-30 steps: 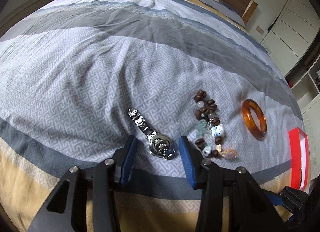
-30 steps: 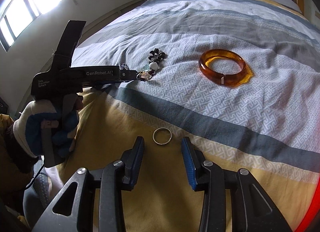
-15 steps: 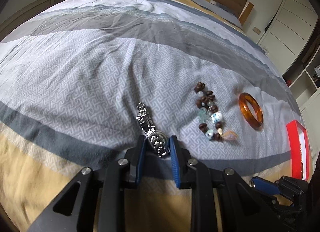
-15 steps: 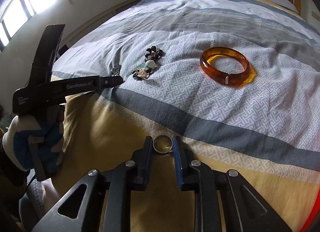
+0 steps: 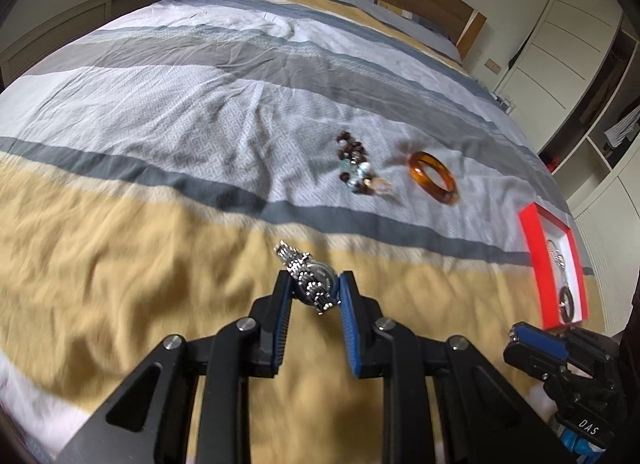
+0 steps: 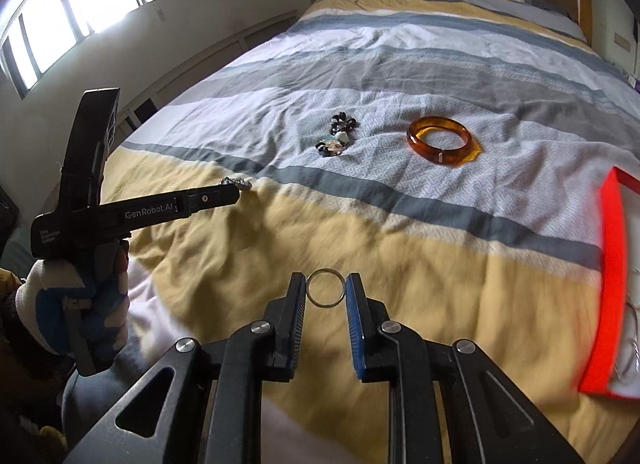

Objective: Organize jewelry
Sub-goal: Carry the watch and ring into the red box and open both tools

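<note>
The left hand-held gripper [image 5: 314, 290] is pinching a silver watch [image 5: 310, 282] between its two blue pads. The watch is up off the bed [image 5: 160, 112], over the yellow stripe of the cover. One end of its band sticks out past the pads. From the right wrist view, the left hand-held gripper [image 6: 236, 190] reaches in from the side, and only a bit of the watch [image 6: 236, 183] shows at its tip. A gloved hand [image 6: 76, 304] holds its handle.

The right hand-held gripper [image 6: 326, 290] is pinching a thin ring [image 6: 326, 288] by its two sides. The ring stands up between the pads, also over the yellow stripe.

A pile of beads [image 5: 356, 166] lies on the white patterned part of the cover. Most are dark brown, and a few are pale. Just beside them, on the right, lies an orange bangle [image 5: 434, 180]. The beads and bangle do not touch. Both show in the right wrist view too, the beads [image 6: 338, 138] and the bangle [image 6: 438, 140].

A red box [image 5: 528, 240] with a white inside sits at the right edge of the bed. Some things lie in it, but they are too small to tell apart. The right hand-held gripper [image 5: 536, 346] shows near the box in the left wrist view. The box's red rim [image 6: 610, 276] shows on the right in the other view.
</note>
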Available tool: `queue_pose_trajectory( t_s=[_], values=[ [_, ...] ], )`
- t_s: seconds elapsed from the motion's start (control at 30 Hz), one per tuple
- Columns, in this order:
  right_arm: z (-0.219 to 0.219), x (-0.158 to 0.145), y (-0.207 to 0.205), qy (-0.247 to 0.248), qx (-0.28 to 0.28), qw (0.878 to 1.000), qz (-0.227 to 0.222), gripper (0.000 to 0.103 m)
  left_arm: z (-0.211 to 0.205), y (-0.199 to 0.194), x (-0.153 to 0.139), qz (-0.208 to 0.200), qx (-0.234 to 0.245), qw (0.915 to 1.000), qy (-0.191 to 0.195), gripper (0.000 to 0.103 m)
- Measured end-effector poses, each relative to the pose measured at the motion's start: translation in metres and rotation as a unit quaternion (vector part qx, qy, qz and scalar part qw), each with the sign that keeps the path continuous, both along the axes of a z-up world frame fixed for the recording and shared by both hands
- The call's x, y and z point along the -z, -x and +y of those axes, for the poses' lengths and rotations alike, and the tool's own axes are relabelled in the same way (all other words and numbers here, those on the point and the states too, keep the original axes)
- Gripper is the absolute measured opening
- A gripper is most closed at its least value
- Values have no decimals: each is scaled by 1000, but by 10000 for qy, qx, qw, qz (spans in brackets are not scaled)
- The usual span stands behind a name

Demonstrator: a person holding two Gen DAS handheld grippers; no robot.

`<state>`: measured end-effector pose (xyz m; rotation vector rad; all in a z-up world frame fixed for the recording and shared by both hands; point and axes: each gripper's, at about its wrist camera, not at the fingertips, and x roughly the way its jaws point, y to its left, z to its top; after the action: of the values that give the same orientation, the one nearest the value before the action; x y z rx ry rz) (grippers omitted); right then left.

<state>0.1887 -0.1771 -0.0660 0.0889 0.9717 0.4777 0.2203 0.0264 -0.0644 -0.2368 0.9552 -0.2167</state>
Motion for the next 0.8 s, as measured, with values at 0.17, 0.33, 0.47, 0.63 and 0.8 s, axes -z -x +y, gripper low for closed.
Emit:
queue_pose_trajectory(
  t_s=[0.17, 0.33, 0.47, 0.63, 0.8],
  values=[
    [-11, -27, 39, 6, 101, 9997, -226, 20, -13, 39, -29, -221, 152, 9996, 27, 22],
    [-32, -54, 79, -3, 313, 9982, -503, 20, -34, 71, -59, -440, 405, 9982, -28, 22],
    [-51, -72, 103, -18, 481, 9964, -691, 20, -57, 91, -79, -600, 624, 9962, -54, 22],
    [-87, -86, 129, 6, 733, 9935, -873, 20, -99, 102, -95, -741, 987, 9923, -132, 22],
    [-140, -87, 140, 75, 1118, 9895, -918, 20, -153, 103, -102, -771, 1461, 9861, -174, 22]
  ],
)
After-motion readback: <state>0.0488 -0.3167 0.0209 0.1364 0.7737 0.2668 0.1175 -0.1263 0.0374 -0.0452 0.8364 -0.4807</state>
